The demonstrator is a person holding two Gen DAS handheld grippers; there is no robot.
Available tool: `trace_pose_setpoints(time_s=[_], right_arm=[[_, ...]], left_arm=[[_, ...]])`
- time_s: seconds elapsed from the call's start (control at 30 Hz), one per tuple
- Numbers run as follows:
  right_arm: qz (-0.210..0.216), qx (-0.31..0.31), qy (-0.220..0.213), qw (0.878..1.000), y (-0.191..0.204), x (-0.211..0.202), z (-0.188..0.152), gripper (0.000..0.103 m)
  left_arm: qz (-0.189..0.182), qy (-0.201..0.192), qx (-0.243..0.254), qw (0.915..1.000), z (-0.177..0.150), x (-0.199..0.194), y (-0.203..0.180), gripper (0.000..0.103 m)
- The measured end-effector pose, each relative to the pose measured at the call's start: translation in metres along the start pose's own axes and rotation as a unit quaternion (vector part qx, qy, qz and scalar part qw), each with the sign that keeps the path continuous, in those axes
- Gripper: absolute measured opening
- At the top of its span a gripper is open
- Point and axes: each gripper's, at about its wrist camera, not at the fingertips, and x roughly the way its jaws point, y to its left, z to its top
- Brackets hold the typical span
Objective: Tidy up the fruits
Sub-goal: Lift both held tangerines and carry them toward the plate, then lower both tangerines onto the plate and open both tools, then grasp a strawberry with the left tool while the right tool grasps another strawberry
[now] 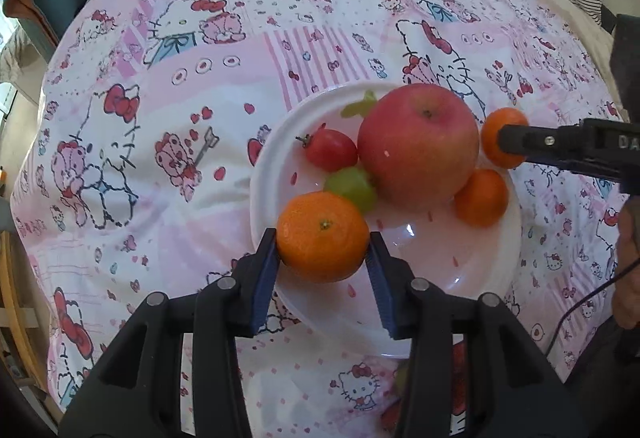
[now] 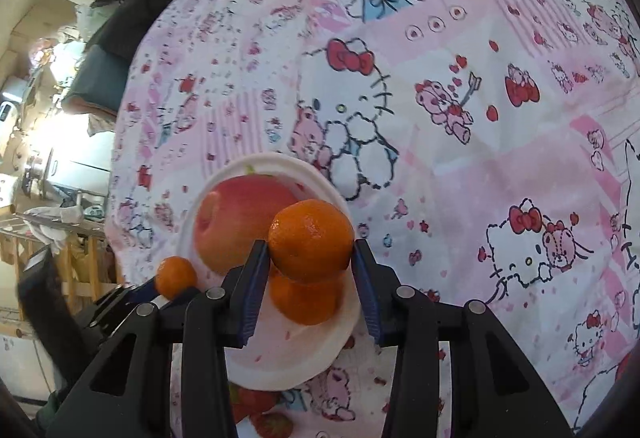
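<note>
Left wrist: left claw [image 1: 323,258] gripping tangerine [image 1: 322,237], right claw [image 2: 310,258] gripping mandarin [image 2: 311,240], apple [image 1: 418,144] crowding plate [image 1: 472,278]

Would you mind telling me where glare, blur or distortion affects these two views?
Left wrist view: fisheye bends the tablecloth edges; a glare spot sits on the plate. Right wrist view: the room at left is washed out, and the apple looks soft.

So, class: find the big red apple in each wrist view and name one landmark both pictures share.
Left wrist view: the apple sits right of centre on the white plate, beyond the tangerine in the left gripper.
Right wrist view: the apple is lower left of centre, partly behind the tangerine in the right gripper.
Shared landmark: the white plate.
</note>
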Motion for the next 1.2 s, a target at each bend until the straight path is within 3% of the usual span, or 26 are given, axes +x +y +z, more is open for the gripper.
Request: trace_pose_setpoints(time_s=[0.37,0.43,0.53,0.6,1.2], right_arm=[[0.001,0.000,0.009,1.000,0.003,0.007,0.000,0.047],[0.001,-0.004,0.005,1.000,0.004,0.006,0.000,0.052],[0.014,-0.006,-0.005,1.000,0.008,0.000,0.001,0.063],[0.010,-0.009,-0.011,1.000,0.009,-0.003,0.001,0.064],[0.016,-0.010,-0.046,0.999,0.014,-0.036,-0.013,0.064]], left_arm=[[-0.001,0.007,0.007,0.9999,0.004,0.004,-0.004,0.040],[0.003,0.009,0.010,0.9999,0.004,0.004,-0.004,0.042],[0.007,-0.003,0.008,0.9999,0.003,-0.002,-0.003,0.067],[0.007,-0.017,0.004,0.9998,0.004,-0.008,-0.002,0.075],[-0.003,-0.046,-0.033,0.9984,-0.002,-0.033,0.016,0.075]])
